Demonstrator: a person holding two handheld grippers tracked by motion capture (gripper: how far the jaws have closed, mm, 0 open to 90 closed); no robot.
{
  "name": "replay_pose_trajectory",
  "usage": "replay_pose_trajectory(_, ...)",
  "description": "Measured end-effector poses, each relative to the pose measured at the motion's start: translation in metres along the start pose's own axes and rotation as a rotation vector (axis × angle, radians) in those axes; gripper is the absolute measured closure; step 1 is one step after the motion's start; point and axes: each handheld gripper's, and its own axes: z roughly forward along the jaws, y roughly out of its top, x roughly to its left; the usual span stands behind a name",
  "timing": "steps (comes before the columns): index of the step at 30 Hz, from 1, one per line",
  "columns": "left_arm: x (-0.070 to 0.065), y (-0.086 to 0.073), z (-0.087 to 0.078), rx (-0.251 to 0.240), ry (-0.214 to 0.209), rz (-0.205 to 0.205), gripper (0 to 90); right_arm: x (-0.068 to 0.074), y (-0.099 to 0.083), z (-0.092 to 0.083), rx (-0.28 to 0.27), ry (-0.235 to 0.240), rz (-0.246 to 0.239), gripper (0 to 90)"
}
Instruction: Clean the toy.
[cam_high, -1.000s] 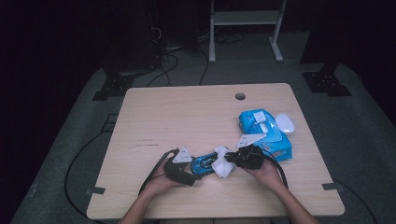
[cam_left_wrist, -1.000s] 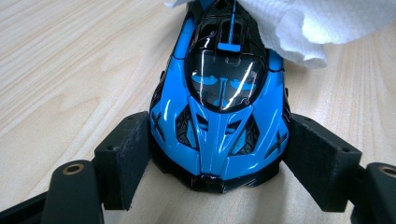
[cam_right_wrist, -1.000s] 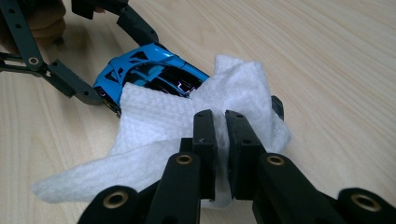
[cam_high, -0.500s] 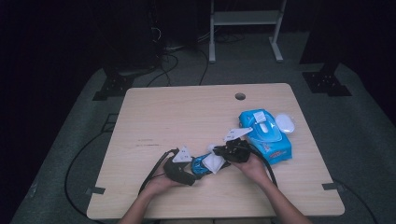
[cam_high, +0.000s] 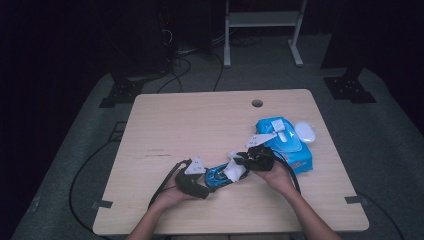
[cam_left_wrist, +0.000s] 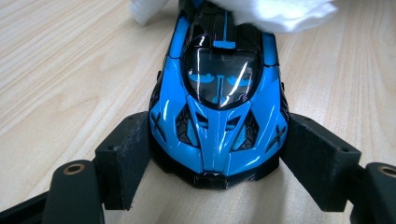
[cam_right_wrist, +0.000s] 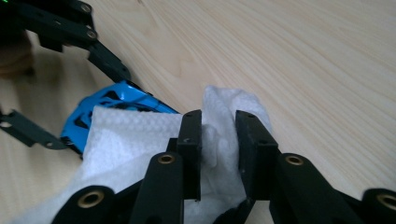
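Nearest me, my left gripper (cam_high: 197, 182) has its fingers (cam_left_wrist: 123, 158) clamped on both flanks of the blue toy car (cam_left_wrist: 218, 98), pinning it flat on the bench (cam_high: 200, 125). Just beyond, my right gripper (cam_high: 245, 161) has the white wipe (cam_right_wrist: 140, 140) between its fingers (cam_right_wrist: 190, 140); they have just been opening, and a gap shows beside the fold, so the hold looks loose to me. The wipe drapes over the far end of the car. I'd tighten on the wipe before dragging it along the bodywork, and keep the left hold steady. Farther off sit the blue wipes pack (cam_high: 282, 142) and a white mouse (cam_high: 305, 131).
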Motion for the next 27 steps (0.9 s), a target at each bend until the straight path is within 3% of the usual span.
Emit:
replay_pose_trajectory(7, 0.0, 0.0, 0.0, -0.002, 0.0, 0.0, 25.1, -0.006, -0.004, -0.014, 0.001, 0.076, -0.018, 46.6)
replay_pose_trajectory(11, 0.0, 0.0, 0.0, -0.003, 0.0, 0.0, 25.1, -0.003, -0.006, -0.02, -0.026, 0.122, -0.073, 40.8)
replay_pose_trajectory(15, 0.0, 0.0, 0.0, -0.006, -0.001, -0.004, 25.1, 0.008, -0.005, -0.012, 0.018, 0.12, -0.166, 37.1)
replay_pose_trajectory(19, 0.0, 0.0, 0.0, -0.004, -0.001, -0.006, 25.1, 0.015, -0.005, 0.001, 0.048, 0.095, -0.206, 40.9)
replay_pose_trajectory(22, 0.0, -0.001, 0.0, -0.006, -0.005, -0.009, 25.0, 0.019, -0.005, 0.009, 0.071, 0.086, -0.232, 49.9)
replay_pose_trajectory(25, 0.0, 0.0, 0.0, -0.003, -0.003, 0.0, 25.1, 0.015, -0.005, 0.007, 0.062, 0.121, -0.193, 58.3)
replay_pose_trajectory(27, 0.0, 0.0, 0.0, -0.002, -0.002, 0.003, 25.1, 0.011, -0.006, 0.005, 0.045, 0.123, -0.159, 71.7)
